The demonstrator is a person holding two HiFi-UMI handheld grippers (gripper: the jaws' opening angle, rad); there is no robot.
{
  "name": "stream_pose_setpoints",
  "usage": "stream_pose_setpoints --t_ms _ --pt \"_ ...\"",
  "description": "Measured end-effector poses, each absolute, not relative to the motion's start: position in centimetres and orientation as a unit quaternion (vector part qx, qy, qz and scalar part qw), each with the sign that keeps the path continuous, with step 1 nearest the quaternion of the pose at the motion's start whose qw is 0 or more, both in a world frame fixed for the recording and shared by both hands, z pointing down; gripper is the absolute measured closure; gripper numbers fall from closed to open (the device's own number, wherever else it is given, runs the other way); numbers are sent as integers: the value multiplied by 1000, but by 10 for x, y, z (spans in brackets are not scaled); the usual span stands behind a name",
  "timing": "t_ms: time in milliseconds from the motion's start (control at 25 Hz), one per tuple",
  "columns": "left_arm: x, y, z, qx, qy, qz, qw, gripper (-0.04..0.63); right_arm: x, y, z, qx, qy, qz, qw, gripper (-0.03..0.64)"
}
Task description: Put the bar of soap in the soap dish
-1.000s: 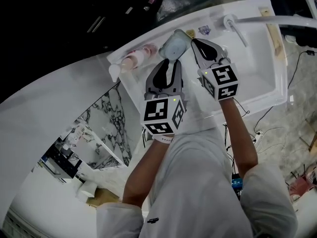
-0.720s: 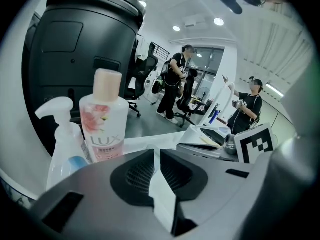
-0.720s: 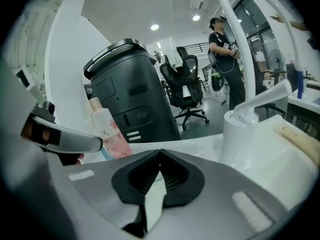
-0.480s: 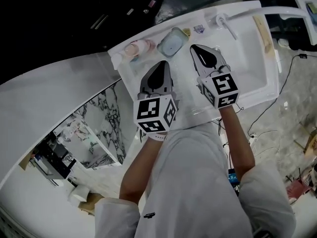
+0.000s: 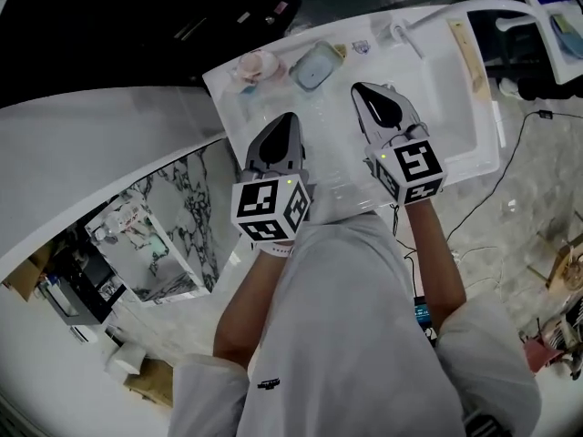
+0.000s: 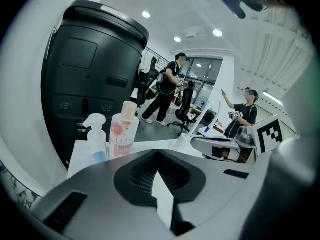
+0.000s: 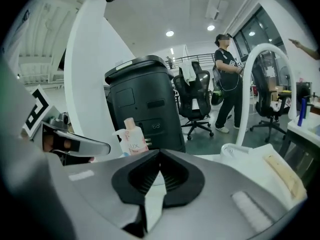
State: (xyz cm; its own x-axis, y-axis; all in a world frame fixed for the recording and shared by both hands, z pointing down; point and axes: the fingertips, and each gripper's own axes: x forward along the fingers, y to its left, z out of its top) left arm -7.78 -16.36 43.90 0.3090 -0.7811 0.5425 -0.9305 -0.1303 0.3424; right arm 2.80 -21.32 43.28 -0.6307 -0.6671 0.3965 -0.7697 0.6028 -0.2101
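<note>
The bar of soap (image 5: 314,66) lay as a pale blue block inside the soap dish (image 5: 301,78), which sat on the back ledge of the white sink unit (image 5: 483,144). The dish stood between a pink bottle (image 5: 256,63) at the ledge's left corner and the faucet (image 5: 402,35) to its right, apart from both. In front of it the basin lay open, with bare white surface between the dish and both tools.

The left gripper (image 5: 284,116) hung over the basin's left side, short of the dish and touching nothing. Its jaws had just been closing and met tip to tip, with nothing between them. The right gripper (image 5: 361,87) hovered beside it, nearer the faucet, its jaws likewise pressed together and empty. In the left gripper view a white spray bottle (image 6: 95,134) stood just beside the pink bottle, with a black bin (image 6: 95,74) behind them.
</note>
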Motion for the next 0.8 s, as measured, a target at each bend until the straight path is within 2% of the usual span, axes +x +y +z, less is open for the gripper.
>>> stream_pose_setpoints --t_ms 480,800 --pt "-98 -133 394 743 -594 67 302 586 26 -176 385 356 -910 135 166 604" --pt "-111 -118 357 742 -610 39 275 586 33 -163 334 355 -917 108 143 604"
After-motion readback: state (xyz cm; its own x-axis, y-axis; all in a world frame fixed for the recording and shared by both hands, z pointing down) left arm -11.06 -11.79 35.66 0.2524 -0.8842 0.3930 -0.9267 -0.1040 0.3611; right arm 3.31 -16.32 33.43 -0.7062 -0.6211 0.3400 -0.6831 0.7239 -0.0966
